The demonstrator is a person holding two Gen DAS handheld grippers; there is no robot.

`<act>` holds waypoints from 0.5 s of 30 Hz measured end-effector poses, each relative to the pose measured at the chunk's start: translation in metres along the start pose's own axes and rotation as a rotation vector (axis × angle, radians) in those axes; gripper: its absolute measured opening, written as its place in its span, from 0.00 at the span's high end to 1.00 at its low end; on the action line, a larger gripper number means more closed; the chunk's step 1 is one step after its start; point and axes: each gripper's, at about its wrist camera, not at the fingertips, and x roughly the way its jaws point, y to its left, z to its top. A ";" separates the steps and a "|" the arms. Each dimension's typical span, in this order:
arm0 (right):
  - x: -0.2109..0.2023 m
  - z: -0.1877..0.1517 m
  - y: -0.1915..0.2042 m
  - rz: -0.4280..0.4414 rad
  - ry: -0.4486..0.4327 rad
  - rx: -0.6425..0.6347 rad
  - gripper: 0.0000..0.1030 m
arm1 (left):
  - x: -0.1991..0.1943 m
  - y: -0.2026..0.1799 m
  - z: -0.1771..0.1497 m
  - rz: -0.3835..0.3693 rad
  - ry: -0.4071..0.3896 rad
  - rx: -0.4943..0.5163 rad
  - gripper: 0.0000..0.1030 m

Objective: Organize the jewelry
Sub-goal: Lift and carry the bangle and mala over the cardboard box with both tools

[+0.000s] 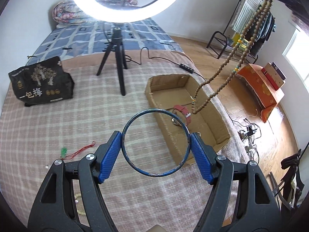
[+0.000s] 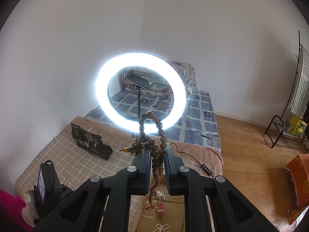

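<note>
Our left gripper (image 1: 156,142) pinches a blue bangle (image 1: 155,142) across its width, one blue pad (image 1: 109,156) on each side, and holds it clear above the plaid bedcover (image 1: 58,119). Our right gripper (image 2: 156,166) is pressed together on a wooden bead strand (image 2: 156,154); a loop of beads rises ahead of its fingertips and the rest hangs below it. In the left wrist view this strand descends from high on the right to its lower end over the cardboard box (image 1: 218,133), which lies just ahead and to the right of the left gripper. We judge the task partly done: a red strap (image 1: 182,113) and a small metal piece (image 1: 174,121) already lie in the box, and a white bead chain (image 2: 161,227) shows below the right gripper, apparently also on the box floor. Remaining work, as we judge it, is to lower the strand and the bangle into the box and to collect the green pendant on a red cord (image 1: 77,150), which lies on the cover to the left of the left gripper. A ring light on a tripod (image 1: 117,58) stands ahead of the left gripper and a black printed bag (image 1: 41,83) far ahead-left; neither blocks the box. The hanging strand crosses the box opening, so the bangle could snag it.
</note>
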 end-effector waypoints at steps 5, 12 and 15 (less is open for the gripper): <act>0.014 -0.006 -0.021 -0.039 0.019 0.003 0.90 | 0.021 -0.024 0.002 -0.022 0.019 0.033 0.28; 0.038 -0.025 -0.045 -0.072 0.064 0.017 0.90 | 0.052 -0.047 0.000 -0.029 0.057 0.061 0.28; 0.051 -0.037 -0.056 -0.069 0.089 0.043 0.90 | 0.063 -0.053 -0.002 -0.029 0.070 0.068 0.28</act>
